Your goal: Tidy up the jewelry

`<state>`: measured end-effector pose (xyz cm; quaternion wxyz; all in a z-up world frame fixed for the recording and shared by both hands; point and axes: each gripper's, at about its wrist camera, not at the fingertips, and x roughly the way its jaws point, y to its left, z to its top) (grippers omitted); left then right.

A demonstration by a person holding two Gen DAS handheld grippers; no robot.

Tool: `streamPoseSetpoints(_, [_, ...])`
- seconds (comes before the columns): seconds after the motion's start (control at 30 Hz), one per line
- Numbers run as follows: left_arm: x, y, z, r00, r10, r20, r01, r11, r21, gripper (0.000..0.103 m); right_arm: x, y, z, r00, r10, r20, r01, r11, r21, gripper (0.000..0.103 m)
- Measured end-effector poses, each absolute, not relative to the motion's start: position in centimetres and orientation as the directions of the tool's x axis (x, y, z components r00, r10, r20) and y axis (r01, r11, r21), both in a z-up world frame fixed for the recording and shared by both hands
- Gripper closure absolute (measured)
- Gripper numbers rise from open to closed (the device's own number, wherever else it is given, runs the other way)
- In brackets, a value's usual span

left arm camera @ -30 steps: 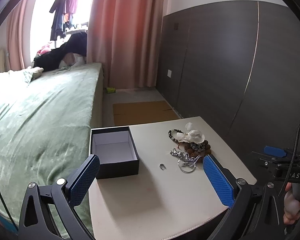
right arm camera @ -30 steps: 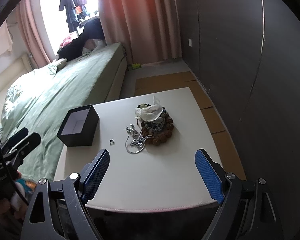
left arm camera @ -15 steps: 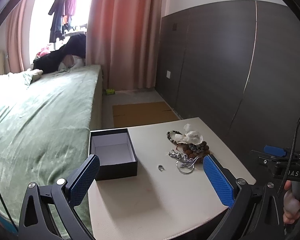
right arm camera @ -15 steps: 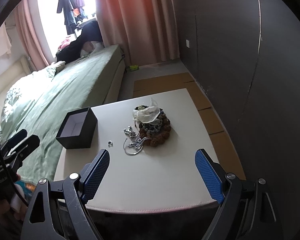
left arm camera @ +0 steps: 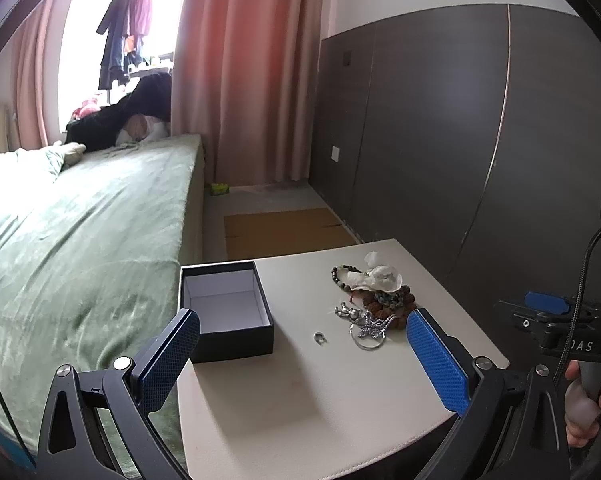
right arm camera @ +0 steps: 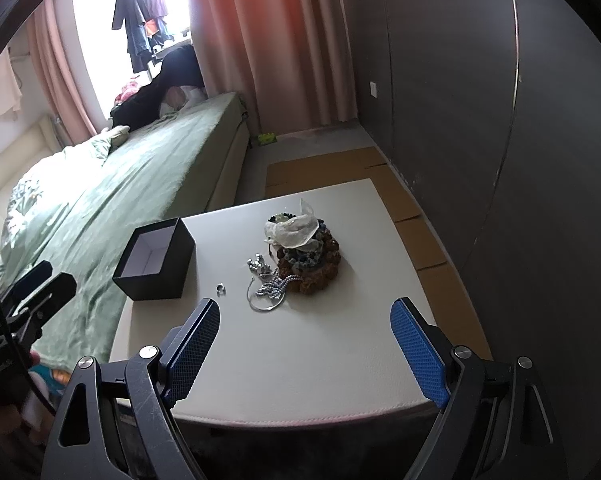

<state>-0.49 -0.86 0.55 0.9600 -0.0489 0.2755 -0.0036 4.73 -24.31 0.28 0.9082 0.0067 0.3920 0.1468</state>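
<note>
Jewelry pile (right arm camera: pixel 300 258): heaped at centre frame in the right view, right of centre in the left view (left arm camera: pixel 374 300); brown and dark bead strands coiled below, a crumpled whitish wrapper (right arm camera: pixel 292 230) on top, silver chains and a thin hoop (right arm camera: pixel 266 294) spilling toward the lower left.
Ring (right arm camera: pixel 220 289): small, silver, alone on the tabletop between pile and box, touching neither.
Box (right arm camera: pixel 156 260): black outside, pale inside, lid off, nothing visible in it; left of centre in the right view, at the table's left edge beside the bed.
Table (right arm camera: pixel 300 360): pale square top, lower half of both frames, bare in the near part.
Right tongs (right arm camera: pixel 304 344): released, blue pads wide apart, nothing between them, hovering short of the near table edge.
Left tongs (left arm camera: pixel 302 360): released likewise, holding nothing, framing box and ring.
Step in hand: likely the approach to a first pick; nothing boxed yet.
Doing it well: best to start with the loose ring or the outlying hoop, not the tangle; pads low and nearly flat to the top for so thin a piece; slow closing, so the ring does not skid; chains likely to drag neighbours, so a slow lift and a check for snags.
</note>
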Motion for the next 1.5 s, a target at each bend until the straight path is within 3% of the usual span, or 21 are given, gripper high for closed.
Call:
streamPoseSetpoints(0.97, [1.3, -0.5, -0.1, 0.832, -0.077, -0.550, -0.012, 0.988, -0.156, 0.001, 6.0, -24.7, -0.1, 0.632, 0.323, -0.705, -0.261, 0.945, 0.199, 0.016])
streamPoseSetpoints(1.17, [3.3, -0.5, -1.1, 0.814, -0.095, -0.573, -0.004, 0.986, -0.169, 0.020, 7.3, -25.1, -0.4, 0.628, 0.325, -0.707, -0.239, 0.945, 0.222, 0.016])
streamPoseSetpoints(1.37, [6.2, -1.9, -3.9, 0.750, -0.129, -0.649, 0.031, 0.987, -0.159, 0.037, 8.8, -25.8, -1.0, 0.613, 0.321, -0.722, -0.200, 0.947, 0.251, 0.016])
streamPoseSetpoints(1.5, [7.8, -3.2, -5.4, 0.710, -0.140, -0.691, 0.056, 0.988, -0.142, 0.042, 9.9, -26.8, -1.5, 0.597, 0.326, -0.733, -0.157, 0.944, 0.292, 0.016])
